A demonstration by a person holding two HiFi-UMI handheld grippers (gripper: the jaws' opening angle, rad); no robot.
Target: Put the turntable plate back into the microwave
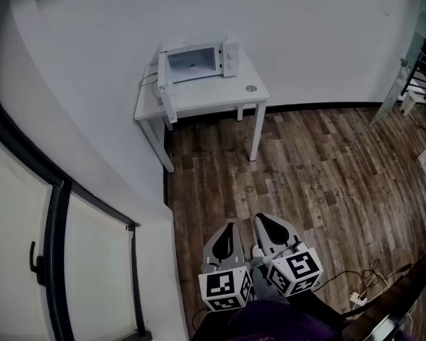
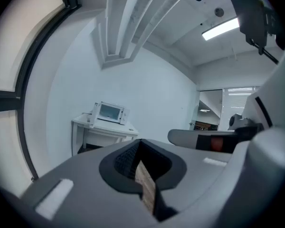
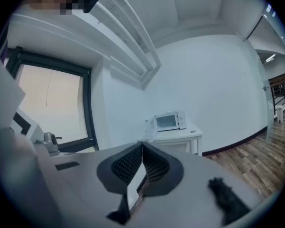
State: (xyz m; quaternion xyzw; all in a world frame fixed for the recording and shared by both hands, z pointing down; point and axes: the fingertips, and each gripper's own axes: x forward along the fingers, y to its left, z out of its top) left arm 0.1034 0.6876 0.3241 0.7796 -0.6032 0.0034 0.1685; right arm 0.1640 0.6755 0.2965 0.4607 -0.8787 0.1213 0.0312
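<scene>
Left gripper (image 1: pixel 232 227) and right gripper (image 1: pixel 263 219), bottom centre, clenched on nothing; microwave (image 1: pixel 199 62), door open, on the white worktop (image 1: pixel 207 100) upper centre.

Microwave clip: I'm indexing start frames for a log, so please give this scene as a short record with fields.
microwave: on the white table against the wall
door: swung open, at the microwave's left in the head view
turntable plate: not made out
also on table: small round object, too small to identify
left tool: shut, empty, well short of the table
right tool: shut, empty, beside the left tool
floor: wood planks
</scene>
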